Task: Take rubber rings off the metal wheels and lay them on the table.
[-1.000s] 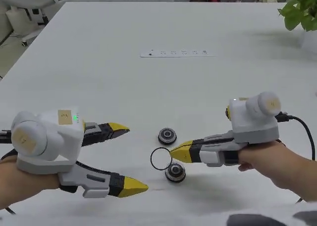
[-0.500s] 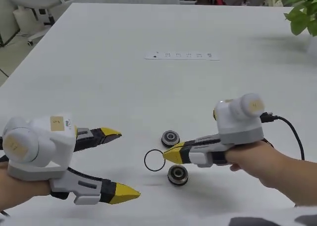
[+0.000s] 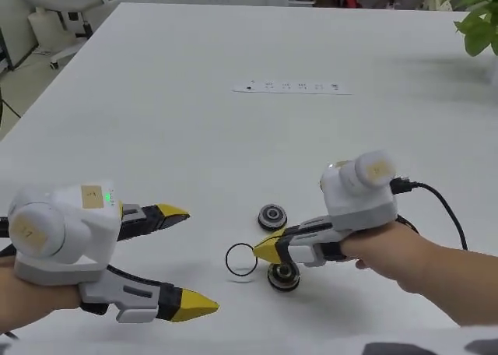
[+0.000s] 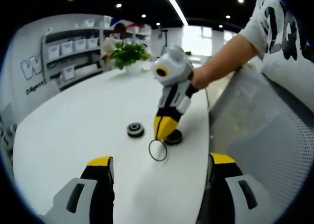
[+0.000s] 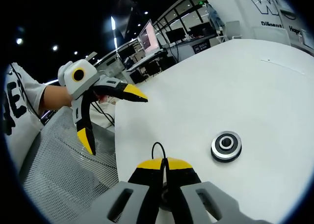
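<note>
The rubber ring [image 3: 227, 260] is a thin black loop, pinched by its edge in the closed jaws of the right gripper [image 3: 263, 250]. It sticks out at 9 o'clock from the tips, low over the tabletop [image 3: 233, 137]; whether it touches I cannot tell. It looks light, floppy and a little grippy, so a gentle pinch anywhere on the band should hold it, though it may cling to the jaws on release. The near wheel [image 3: 283, 277] sits at 4 o'clock of the ring, partly under that gripper, and the far wheel [image 3: 272, 216] at 1 o'clock. The left gripper [image 3: 189, 258], at 9 o'clock, has its jaws spread wide and empty.
</note>
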